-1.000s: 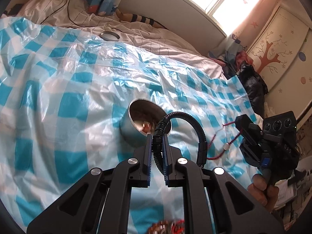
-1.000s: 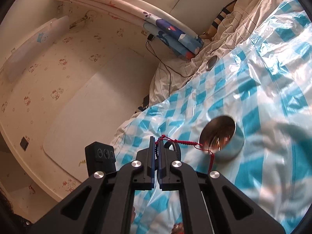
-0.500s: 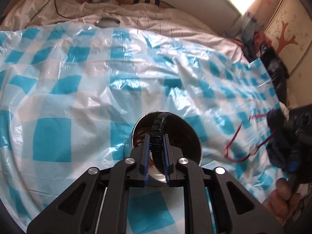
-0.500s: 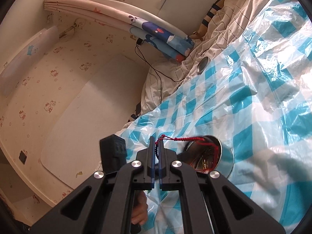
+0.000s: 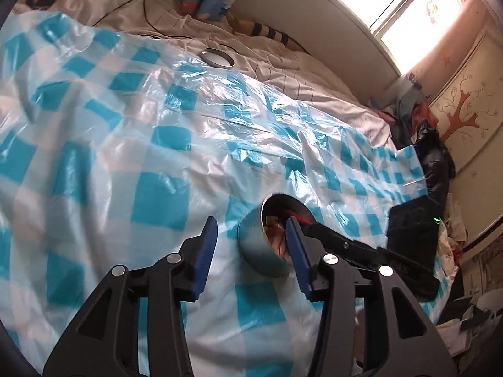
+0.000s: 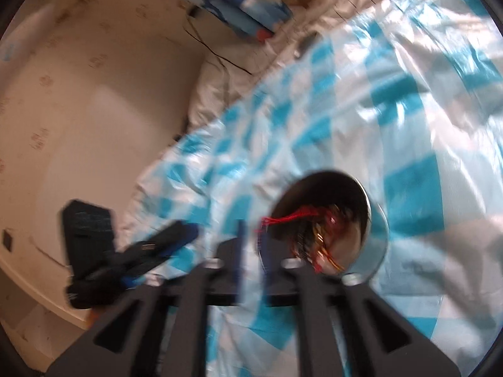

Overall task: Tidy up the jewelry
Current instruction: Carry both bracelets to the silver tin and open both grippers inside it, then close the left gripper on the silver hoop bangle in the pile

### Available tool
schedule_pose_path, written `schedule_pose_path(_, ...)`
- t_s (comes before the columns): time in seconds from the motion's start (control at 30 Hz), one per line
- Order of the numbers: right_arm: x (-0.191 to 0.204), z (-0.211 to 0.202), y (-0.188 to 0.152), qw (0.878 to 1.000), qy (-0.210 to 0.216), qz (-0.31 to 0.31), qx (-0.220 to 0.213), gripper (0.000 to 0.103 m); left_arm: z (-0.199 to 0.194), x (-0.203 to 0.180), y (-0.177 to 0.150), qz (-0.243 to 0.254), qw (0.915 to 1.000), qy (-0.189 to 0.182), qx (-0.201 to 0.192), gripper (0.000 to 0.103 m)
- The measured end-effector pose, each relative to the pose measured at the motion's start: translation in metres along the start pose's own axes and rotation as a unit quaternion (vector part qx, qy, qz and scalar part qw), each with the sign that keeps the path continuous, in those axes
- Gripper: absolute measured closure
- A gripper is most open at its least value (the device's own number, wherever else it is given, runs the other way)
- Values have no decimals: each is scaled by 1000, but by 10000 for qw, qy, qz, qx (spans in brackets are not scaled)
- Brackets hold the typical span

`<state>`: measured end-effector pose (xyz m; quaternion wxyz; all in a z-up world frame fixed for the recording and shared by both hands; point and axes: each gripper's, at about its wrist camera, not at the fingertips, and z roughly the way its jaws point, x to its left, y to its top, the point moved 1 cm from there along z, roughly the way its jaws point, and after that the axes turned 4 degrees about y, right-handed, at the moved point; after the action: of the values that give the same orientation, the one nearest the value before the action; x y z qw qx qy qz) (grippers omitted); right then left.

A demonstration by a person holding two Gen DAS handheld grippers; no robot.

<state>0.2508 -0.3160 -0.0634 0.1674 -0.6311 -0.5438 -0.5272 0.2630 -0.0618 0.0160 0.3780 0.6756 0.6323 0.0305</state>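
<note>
Round metal tin (image 5: 262,245) on the blue-checked plastic sheet (image 5: 157,157) covering the bed, holding red cord bracelet (image 6: 294,218) and other jewelry. Left claw (image 5: 251,251) and right claw (image 6: 251,251), beside the tin, have just been opening; both spread, empty.

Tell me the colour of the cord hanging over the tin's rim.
Red cord, draped over the metal tin; the right wrist view shows it best.

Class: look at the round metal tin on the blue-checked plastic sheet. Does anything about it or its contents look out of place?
Yes. The red cord trails over the rim of the round metal tin toward the right gripper, not fully inside. The tin's metal lid lies far off on the white bedsheet.
</note>
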Motion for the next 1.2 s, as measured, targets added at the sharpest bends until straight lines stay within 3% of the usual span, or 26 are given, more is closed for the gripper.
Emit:
schedule_pose_path(0.13,8,-21,-2,9996,-143,-115,-217,55,-13,0,-22,43,10000,-16,46,52)
schedule_pose_path(0.27,11,-56,-10,9979,-279,-50,-579,42,-19,-8,-54,326,9992,27,217,49)
schedule_pose_path(0.37,8,-81,-28,9969,-382,152,-675,42,-23,-10,-81,477,9981,23,395,48)
schedule_pose_path(0.5,17,-110,-73,9956,-780,89,-519,41,-26,-19,-114,745,9947,-54,710,48)
schedule_pose_path(0.6,26,-119,-113,9921,-1237,-128,-137,41,-28,-28,-129,1013,9915,-80,817,48)
schedule_pose_path(0.73,29,-127,-152,9902,-1389,-123,56,41,-31,-31,-142,1096,9888,-275,972,48)
schedule_pose_path(0.8,27,-130,-162,9901,-1404,-25,-24,38,-29,-37,-151,1234,9860,-358,1065,48)
schedule_pose_path(1.0,22,-130,-163,9898,-1408,120,-150,38,-20,-72,-177,2180,9708,-87,997,48)
schedule_pose_path(1.2,17,-134,-159,9898,-1377,244,-263,35,-12,-83,-183,2429,9647,-56,1019,77)
